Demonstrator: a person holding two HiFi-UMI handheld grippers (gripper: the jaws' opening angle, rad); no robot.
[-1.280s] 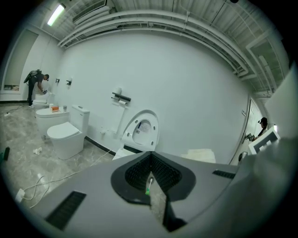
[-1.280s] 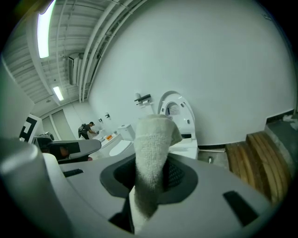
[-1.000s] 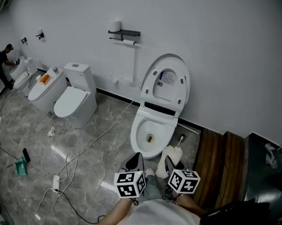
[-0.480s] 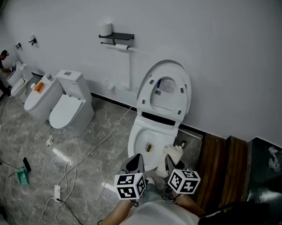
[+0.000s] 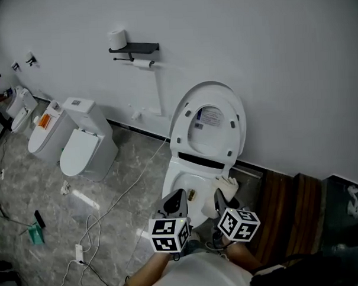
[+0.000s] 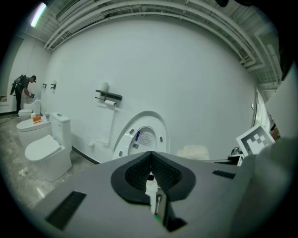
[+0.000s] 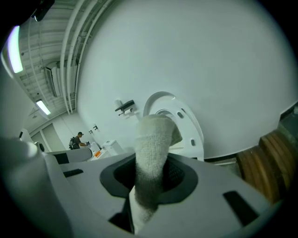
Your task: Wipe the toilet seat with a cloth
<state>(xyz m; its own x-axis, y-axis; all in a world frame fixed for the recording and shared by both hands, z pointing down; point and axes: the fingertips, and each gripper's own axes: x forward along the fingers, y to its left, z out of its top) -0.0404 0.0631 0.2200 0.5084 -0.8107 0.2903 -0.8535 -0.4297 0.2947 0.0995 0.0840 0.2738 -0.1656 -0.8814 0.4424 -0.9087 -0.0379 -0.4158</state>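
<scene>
Pinches a white cloth (image 7: 151,139) in the right gripper (image 7: 150,177), loose end hanging over the near right rim of the open toilet bowl (image 5: 175,171), below the raised lid (image 5: 208,121). Holds the left gripper (image 6: 150,171) pressed together, empty, just beside the right.

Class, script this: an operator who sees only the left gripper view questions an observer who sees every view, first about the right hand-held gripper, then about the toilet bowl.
Operator: Is the right hand-held gripper carrying anything?
Observer: Yes. The right gripper view shows it shut on a pale fluffy terry cloth.
Operator: I cannot see the bowl from here. Is it covered?
Observer: No. In the head view the white ceramic toilet bowl lies open, just ahead of that gripper.
</scene>
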